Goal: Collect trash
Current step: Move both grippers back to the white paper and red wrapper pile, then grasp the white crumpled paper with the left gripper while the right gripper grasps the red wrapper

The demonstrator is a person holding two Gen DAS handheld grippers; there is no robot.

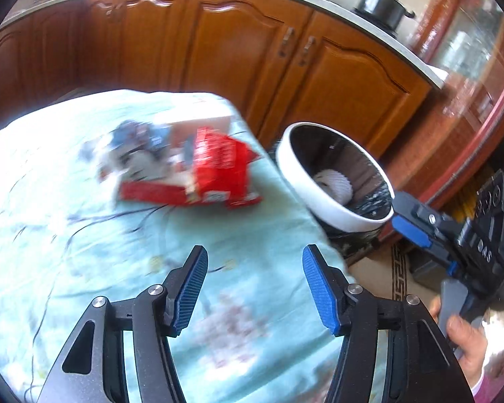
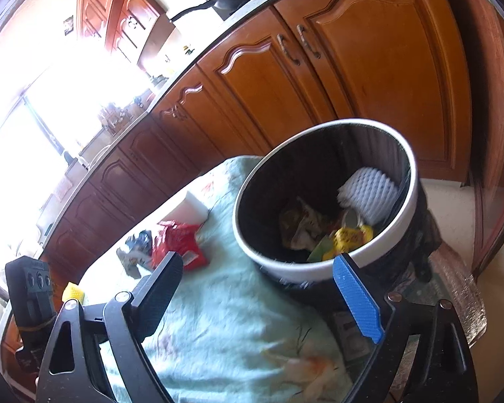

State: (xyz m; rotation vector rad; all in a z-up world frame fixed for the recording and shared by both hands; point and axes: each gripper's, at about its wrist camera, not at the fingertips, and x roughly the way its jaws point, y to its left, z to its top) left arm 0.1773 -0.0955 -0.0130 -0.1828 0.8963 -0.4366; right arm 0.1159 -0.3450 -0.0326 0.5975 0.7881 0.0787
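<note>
- Left tool (image 1: 253, 285): its jaws are standing wide and gripping nothing, hovering over the near part of the cloth-covered surface (image 1: 50, 235).
- Right tool (image 2: 258, 299): its jaws are likewise spread wide and carrying nothing, hanging just near the rim of the bin (image 2: 319, 273).
- Trash on the surface: a red wrapper (image 1: 218, 171) is lying beyond the left tool, touching a blue-and-white wrapper (image 1: 134, 144) on its left; a white box (image 2: 191, 206) is sitting farther off.
- Bin: standing at the right edge of the surface, already holding a white foam net (image 2: 369, 198) and yellow packaging (image 2: 349, 236).
- Step in hand, as judged: reaching for the next piece. The next move is calling for the left tool to advance and close on the red wrapper.
</note>
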